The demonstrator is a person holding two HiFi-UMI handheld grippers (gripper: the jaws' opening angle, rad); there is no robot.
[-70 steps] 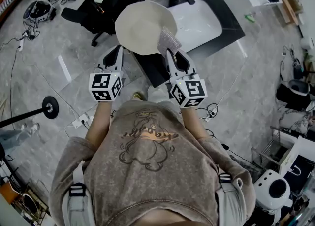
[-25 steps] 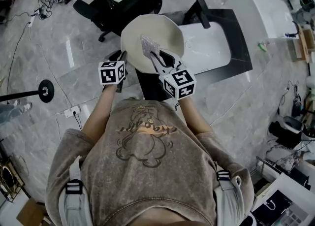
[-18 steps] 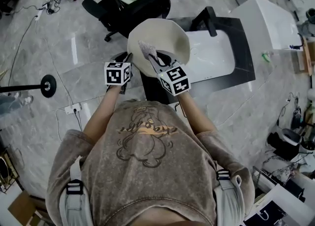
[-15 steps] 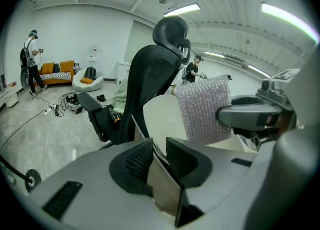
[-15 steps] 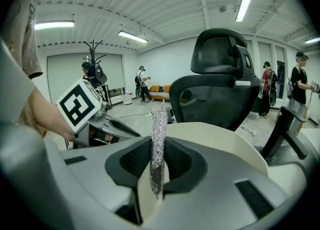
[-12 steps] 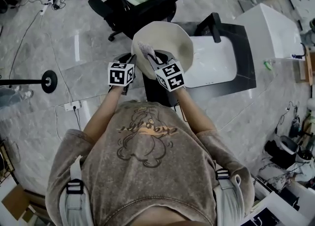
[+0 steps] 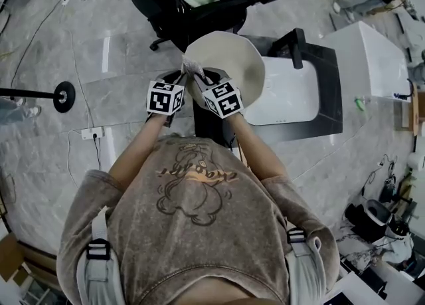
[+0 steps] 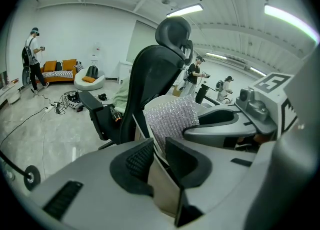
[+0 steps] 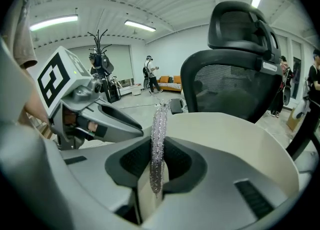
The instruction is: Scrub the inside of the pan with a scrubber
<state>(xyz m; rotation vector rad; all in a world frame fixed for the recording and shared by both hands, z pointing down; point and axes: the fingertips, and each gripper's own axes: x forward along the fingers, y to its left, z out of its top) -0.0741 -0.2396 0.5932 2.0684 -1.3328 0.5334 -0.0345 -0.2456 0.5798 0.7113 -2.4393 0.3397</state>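
Scrubber point(image 9: 158, 139) tight between right tongs point(image 9: 157, 166)

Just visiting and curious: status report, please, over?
Left gripper just closed further, clamping pan rim. Right gripper shut on scrubber, over pan. Nothing blocking.
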